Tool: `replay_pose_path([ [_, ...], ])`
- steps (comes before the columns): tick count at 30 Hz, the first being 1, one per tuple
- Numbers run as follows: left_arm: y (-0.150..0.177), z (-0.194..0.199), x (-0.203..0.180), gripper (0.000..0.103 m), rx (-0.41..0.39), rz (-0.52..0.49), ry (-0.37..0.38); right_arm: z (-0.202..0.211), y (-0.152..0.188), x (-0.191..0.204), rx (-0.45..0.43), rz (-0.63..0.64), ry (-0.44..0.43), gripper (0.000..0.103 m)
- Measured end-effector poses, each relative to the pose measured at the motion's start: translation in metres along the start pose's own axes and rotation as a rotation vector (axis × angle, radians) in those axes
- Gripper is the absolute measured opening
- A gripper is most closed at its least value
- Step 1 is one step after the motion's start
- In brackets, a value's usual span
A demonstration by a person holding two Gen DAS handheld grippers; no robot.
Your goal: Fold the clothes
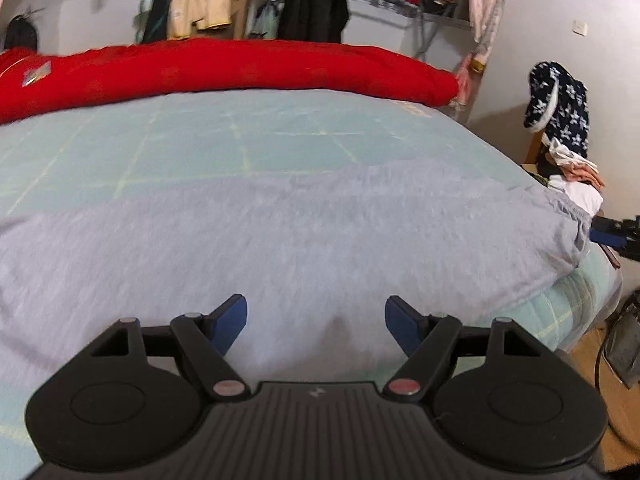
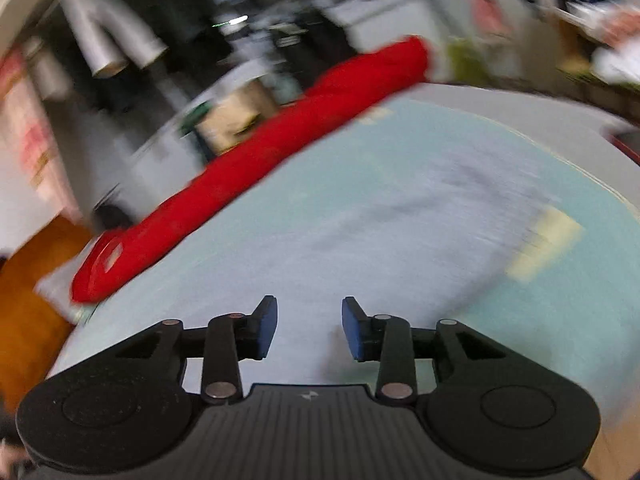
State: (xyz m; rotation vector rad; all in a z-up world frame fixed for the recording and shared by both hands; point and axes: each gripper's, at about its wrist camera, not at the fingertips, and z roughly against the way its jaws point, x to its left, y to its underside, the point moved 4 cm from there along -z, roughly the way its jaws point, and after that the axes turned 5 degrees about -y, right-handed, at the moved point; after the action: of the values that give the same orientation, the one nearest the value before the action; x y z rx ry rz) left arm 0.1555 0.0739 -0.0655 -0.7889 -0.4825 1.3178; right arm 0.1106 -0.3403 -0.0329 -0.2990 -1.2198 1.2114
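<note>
blurred bed (image 2: pixel 400 152) under right gripper (image 2: pixel 309 326)

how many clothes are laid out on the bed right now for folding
1: a grey garment spread flat on the pale green bed sheet, in front of the red quilt. More clothes are piled on a chair beside the bed; others may be hidden.

Left gripper (image 1: pixel 316 322) jaws spread wide and empty; right gripper (image 2: pixel 309 328) jaws narrower, also empty.
</note>
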Motion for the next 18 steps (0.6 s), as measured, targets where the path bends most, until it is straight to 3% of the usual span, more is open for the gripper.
replay_pose_path([
  [5,0.018,-0.032,-0.013,0.076,0.095,0.018,0.030,-0.070,0.029,0.034,0.168,0.067,-0.042,0.048],
  [10,0.038,-0.013,-0.005,0.080,0.094,-0.004,0.084,-0.079,0.053,0.021,0.226,-0.008,-0.075,0.050],
  [12,0.023,-0.008,0.003,0.079,0.118,0.040,0.107,-0.063,0.052,0.016,0.208,-0.048,-0.096,0.051],
  [14,-0.003,-0.009,0.009,0.079,0.099,0.075,0.151,-0.052,0.048,0.018,0.185,-0.027,-0.087,0.059],
  [18,-0.067,-0.033,0.005,0.079,0.082,0.112,0.314,-0.046,0.037,0.025,0.142,0.025,-0.091,0.064],
])
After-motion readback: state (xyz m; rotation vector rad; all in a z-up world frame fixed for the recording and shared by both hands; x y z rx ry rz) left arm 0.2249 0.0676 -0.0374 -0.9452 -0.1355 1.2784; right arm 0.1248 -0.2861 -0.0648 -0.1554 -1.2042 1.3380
